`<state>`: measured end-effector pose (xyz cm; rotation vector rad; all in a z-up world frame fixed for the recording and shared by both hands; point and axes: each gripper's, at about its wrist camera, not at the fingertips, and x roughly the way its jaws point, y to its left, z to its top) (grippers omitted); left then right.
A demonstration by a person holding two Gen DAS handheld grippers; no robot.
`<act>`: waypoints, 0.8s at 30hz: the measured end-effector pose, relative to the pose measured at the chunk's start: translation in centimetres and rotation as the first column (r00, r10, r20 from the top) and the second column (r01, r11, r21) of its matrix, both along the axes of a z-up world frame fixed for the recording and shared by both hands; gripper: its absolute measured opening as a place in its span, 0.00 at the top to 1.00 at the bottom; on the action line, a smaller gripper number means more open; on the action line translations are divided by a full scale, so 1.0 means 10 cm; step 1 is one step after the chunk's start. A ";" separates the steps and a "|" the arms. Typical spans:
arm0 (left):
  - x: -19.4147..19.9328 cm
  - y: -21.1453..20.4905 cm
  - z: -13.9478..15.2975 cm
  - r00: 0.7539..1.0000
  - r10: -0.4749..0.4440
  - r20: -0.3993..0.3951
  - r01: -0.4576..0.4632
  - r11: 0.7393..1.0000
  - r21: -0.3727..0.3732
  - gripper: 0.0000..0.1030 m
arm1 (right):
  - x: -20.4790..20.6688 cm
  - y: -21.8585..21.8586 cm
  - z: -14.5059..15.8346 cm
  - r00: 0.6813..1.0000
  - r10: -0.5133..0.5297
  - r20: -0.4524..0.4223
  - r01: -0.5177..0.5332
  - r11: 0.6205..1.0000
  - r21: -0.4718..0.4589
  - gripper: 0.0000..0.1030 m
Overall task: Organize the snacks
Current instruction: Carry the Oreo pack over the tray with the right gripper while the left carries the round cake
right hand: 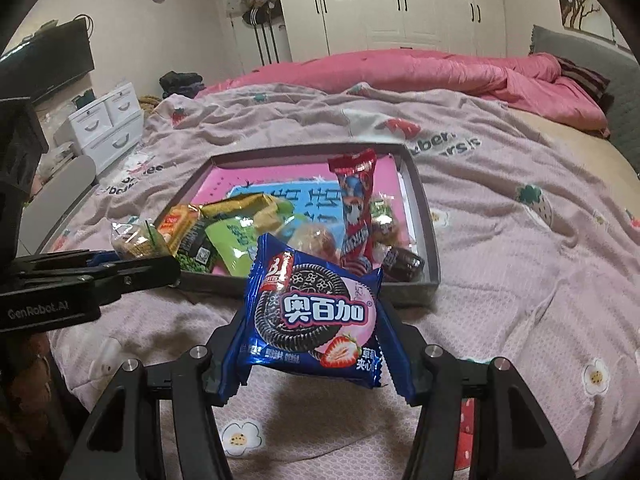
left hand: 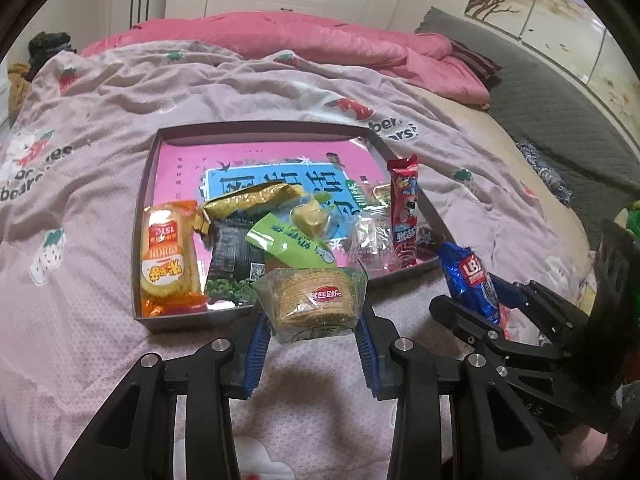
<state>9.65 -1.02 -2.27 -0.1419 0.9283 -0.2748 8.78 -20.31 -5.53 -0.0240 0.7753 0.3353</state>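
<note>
I am holding a clear biscuit pack (left hand: 316,305) in my left gripper (left hand: 314,334) and a blue "奥百加" cookie packet (right hand: 310,316) in my right gripper (right hand: 316,364) (both clamped), above the bedspread (right hand: 520,280); beyond, the snack-filled tray (left hand: 138,240) is resting beside printed "bears".

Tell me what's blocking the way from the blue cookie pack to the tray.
Nothing visible blocks it. The right gripper holds the blue cookie pack above the bedspread, just short of the tray. Only its near wall lies between. Snacks crowd the tray's near end; the far end is bare.
</note>
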 end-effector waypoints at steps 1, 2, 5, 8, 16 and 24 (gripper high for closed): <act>0.00 0.00 0.01 1.000 -0.001 0.002 0.001 1.000 -0.003 0.61 | 0.00 0.00 0.01 1.000 0.001 0.005 -0.001 1.000 -0.001 0.43; 0.00 0.00 0.02 1.000 -0.002 0.004 0.002 1.000 -0.004 0.60 | 0.00 0.01 0.03 1.000 0.002 0.012 -0.002 1.000 -0.003 0.43; 0.01 -0.01 0.05 1.000 -0.002 0.017 0.002 1.000 -0.002 0.60 | 0.00 0.02 0.07 1.000 0.005 0.027 -0.005 1.000 -0.002 0.43; 0.01 -0.02 0.09 1.000 -0.001 0.028 0.001 1.000 0.003 0.61 | 0.01 0.01 0.10 0.999 0.003 0.035 -0.004 1.000 0.011 0.43; 0.03 0.00 0.15 0.999 0.011 0.044 -0.011 1.000 0.003 0.60 | 0.05 -0.01 0.18 0.998 0.000 0.067 0.000 1.000 0.011 0.43; 0.13 0.08 0.26 0.996 0.044 0.075 -0.043 0.999 -0.006 0.60 | 0.06 -0.02 0.23 0.996 -0.004 0.094 0.005 1.000 -0.008 0.43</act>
